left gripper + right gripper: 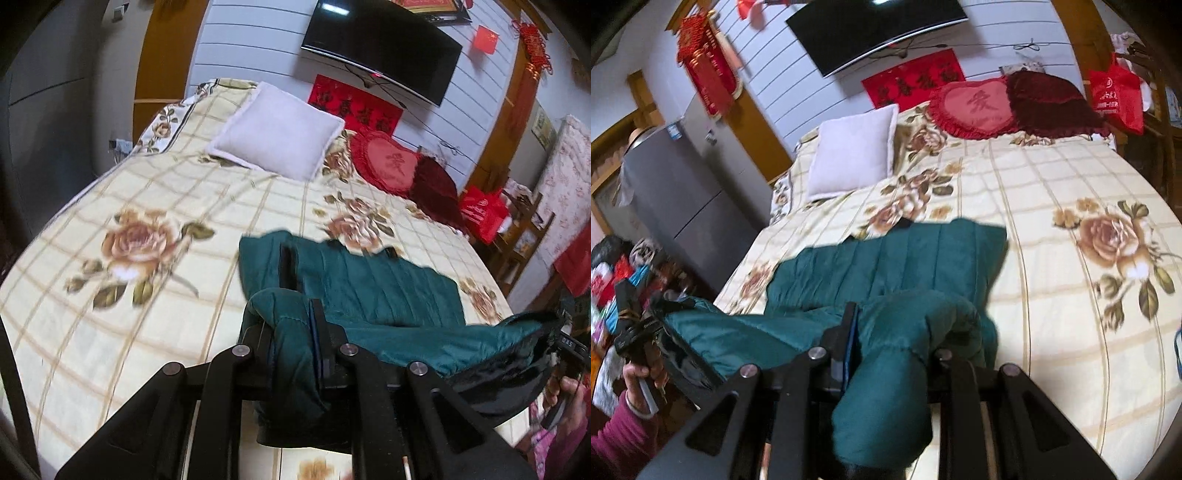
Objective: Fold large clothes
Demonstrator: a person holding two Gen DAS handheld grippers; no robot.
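The white pillow [277, 129] lies at the head of the bed [147, 302], left of the red heart cushion [388, 162]. The green padded jacket [369, 280] lies on the floral bedspread, nearer the foot than the pillow, its near edge lifted off the bed. The left gripper [291, 332] pinches a fold of the jacket's left near corner. The right gripper [894, 339] is pressed together on the right near corner, with fabric bunched over one finger.
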